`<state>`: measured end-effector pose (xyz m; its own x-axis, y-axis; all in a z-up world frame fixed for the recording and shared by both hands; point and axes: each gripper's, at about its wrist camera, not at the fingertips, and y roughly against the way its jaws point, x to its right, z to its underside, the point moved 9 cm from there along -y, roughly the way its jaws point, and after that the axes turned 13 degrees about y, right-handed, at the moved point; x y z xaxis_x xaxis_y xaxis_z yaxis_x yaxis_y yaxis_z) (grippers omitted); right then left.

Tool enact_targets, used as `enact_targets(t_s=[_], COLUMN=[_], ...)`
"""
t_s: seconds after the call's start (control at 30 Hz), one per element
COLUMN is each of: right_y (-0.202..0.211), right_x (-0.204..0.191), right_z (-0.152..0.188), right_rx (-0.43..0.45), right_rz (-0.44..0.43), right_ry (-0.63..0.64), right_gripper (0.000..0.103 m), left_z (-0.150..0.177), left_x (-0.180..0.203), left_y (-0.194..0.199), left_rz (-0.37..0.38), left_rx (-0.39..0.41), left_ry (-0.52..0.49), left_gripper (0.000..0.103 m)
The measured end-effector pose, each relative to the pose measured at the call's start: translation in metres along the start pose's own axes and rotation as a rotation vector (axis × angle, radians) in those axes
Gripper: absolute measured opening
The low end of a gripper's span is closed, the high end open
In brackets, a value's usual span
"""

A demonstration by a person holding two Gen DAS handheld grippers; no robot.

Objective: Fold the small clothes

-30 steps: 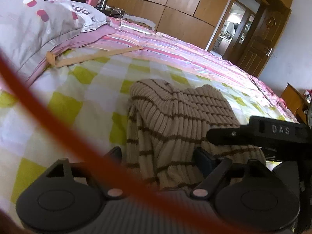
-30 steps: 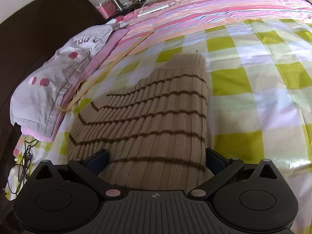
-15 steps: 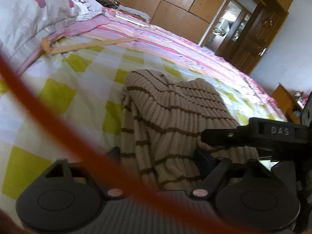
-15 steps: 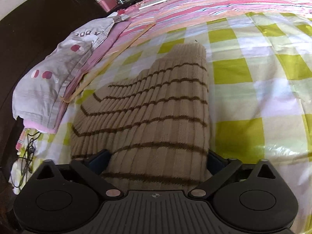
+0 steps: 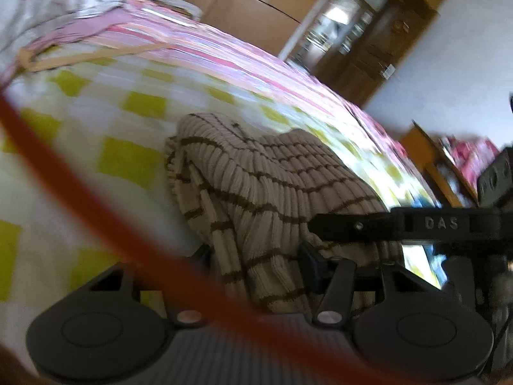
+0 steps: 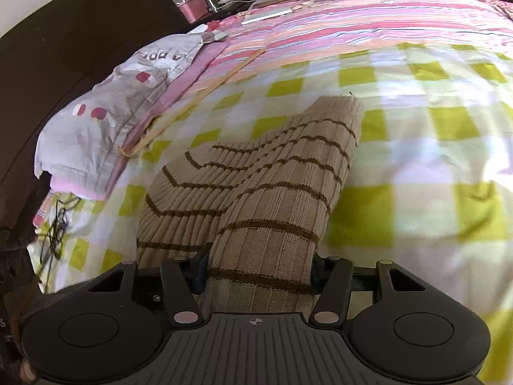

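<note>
A beige ribbed knit garment with thin brown stripes (image 6: 256,189) lies on the green-and-white checked bedspread (image 6: 416,166). My right gripper (image 6: 258,269) is shut on its near edge and holds that edge lifted, so the cloth drapes back toward the bed. In the left wrist view the same garment (image 5: 263,186) rises in a bunched fold. My left gripper (image 5: 256,263) is shut on its near edge. The right gripper's black body marked DAS (image 5: 416,224) crosses the right side of the left view.
A grey pillow with pink dots (image 6: 105,122) lies at the bed's left by the dark headboard (image 6: 48,48). A pink striped sheet (image 6: 352,32) covers the far bed. Wooden wardrobes and a door (image 5: 368,48) stand behind. A blurred orange cable (image 5: 96,218) crosses the left view.
Both grippers have narrowed onto the garment's near edge and lifted it. The cloth now folds up and bunches more, and the left view has tilted and blurred.
</note>
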<state>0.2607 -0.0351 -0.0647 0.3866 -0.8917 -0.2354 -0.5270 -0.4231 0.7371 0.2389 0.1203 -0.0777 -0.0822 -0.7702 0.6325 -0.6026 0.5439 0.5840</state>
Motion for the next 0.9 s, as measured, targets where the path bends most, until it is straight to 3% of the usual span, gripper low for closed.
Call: enact_targets(t_s=[0.2,0.3,0.47,0.6,0.7,0.83,0.9], right_y=[0.042,0.059,0.084,0.101,0.102,0.101,0.1], right_x=[0.037,0.048,0.058,0.048,0.043,0.046,0.045], right_z=[0.047,0.067,0.071,0.066,0.067,0.073,0.074], right_rx=[-0.028,-0.033,0.02,0.092,0.113,0.114,0.103], right_rz=[0.023,0.01,0.068,0.142,0.192,0.234,0.262], right_ry=[-0.055,-0.051,-0.031,0.08,0.129,0.119,0.137], right_gripper=[0.055,0.06,0.074,0.076,0.077,0.08,0.084], left_z=[0.067,0.088,0.068,0.037,0.021,0.016,0.019], left_x=[0.051,0.065,0.074,0.078,0.078,0.066,0.054], left_y=[-0.003,0.003,0.024,0.033,0.018,-0.011,-0.014], left_rz=[0.026,-0.006,-0.078,-0.14,-0.206,-0.345,-0.404], left_rx=[-0.127,-0.145,-0.045,0.07,0.128,0.127,0.124], left_ry=[-0.134,-0.204,-0.202,-0.196,-0.21,-0.253,-0.27], left_gripper=[0.059,0.059,0.059,0.06,0.06,0.061,0.066])
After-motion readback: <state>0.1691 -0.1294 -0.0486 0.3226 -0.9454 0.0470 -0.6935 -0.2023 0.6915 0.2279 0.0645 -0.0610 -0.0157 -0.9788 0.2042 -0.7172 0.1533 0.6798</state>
